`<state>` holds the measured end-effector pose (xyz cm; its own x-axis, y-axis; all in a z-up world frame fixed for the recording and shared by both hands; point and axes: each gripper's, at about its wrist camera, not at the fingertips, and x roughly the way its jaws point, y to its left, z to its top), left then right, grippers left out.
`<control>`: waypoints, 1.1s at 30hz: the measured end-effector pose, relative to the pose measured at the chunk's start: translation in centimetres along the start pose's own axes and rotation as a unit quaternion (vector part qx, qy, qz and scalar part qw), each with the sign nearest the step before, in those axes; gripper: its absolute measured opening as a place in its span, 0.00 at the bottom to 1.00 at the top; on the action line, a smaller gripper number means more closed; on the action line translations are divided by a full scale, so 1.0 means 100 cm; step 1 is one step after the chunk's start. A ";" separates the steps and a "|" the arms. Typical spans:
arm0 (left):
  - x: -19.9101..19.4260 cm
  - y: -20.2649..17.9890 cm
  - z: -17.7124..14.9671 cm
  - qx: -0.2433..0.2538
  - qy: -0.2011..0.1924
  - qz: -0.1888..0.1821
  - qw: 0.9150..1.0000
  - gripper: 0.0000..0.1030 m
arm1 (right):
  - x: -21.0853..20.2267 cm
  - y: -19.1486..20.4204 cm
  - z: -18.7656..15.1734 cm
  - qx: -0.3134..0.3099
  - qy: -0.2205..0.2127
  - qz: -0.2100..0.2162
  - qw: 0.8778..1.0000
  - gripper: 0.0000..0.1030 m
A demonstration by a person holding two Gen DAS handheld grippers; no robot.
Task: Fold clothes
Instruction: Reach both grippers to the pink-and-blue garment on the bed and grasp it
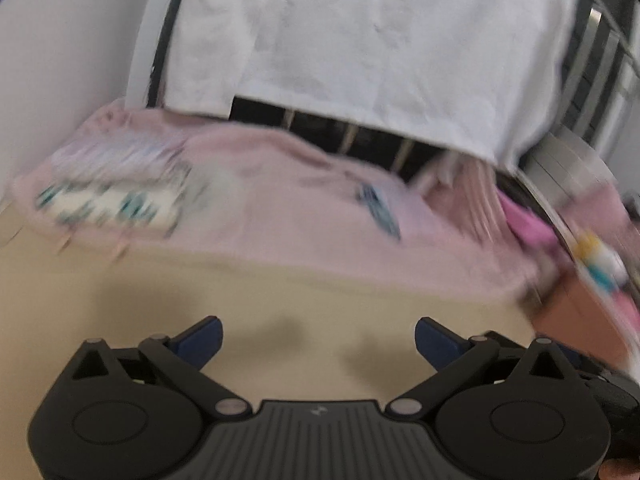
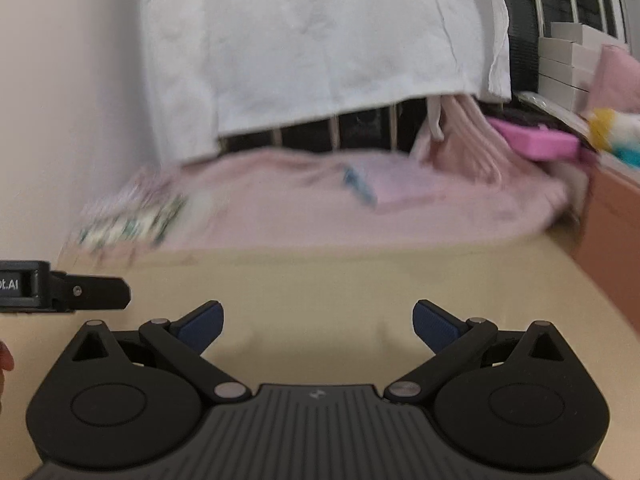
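Beige table (image 2: pixel 360 280), pink garment (image 2: pixel 300 200), left gripper (image 2: pixel 100 292) marked "ot.AI"

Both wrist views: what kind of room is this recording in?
Probably a home bedroom or laundry corner: a pink garment lies on a beige surface, a white cloth drapes over a barred rail, boxes stacked beside.

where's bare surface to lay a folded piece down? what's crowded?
Free: the beige tabletop between the open left gripper, the open right gripper and the near edge of the crumpled pale pink garment. Crowded: the far strip under the hanging white cloth, and the right end with the bright pink flat item and stacked white boxes.
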<state>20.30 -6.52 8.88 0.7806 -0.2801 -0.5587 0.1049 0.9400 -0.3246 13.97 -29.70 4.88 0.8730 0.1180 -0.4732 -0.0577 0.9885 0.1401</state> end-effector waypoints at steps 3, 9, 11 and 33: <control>0.073 -0.028 0.038 -0.024 -0.005 0.000 1.000 0.98 | 0.072 -0.050 0.045 0.041 0.014 -0.046 0.998 1.00; 0.194 -0.065 0.074 -0.047 0.011 -0.011 0.999 0.92 | 0.176 -0.132 0.087 0.093 0.005 -0.067 0.993 0.99; 0.220 -0.076 0.077 -0.047 0.010 0.006 0.999 0.84 | 0.201 -0.148 0.093 0.111 0.004 -0.055 0.992 0.93; 0.102 -0.093 0.089 -0.019 -0.021 -0.130 0.991 0.03 | 0.176 -0.094 0.148 0.045 0.007 0.110 0.993 0.02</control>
<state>32.78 -16.41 12.96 0.7547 -0.5036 -0.4205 0.2842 0.8286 -0.4823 37.08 -38.28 8.12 0.8369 0.3329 -0.4345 -0.2027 0.9258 0.3190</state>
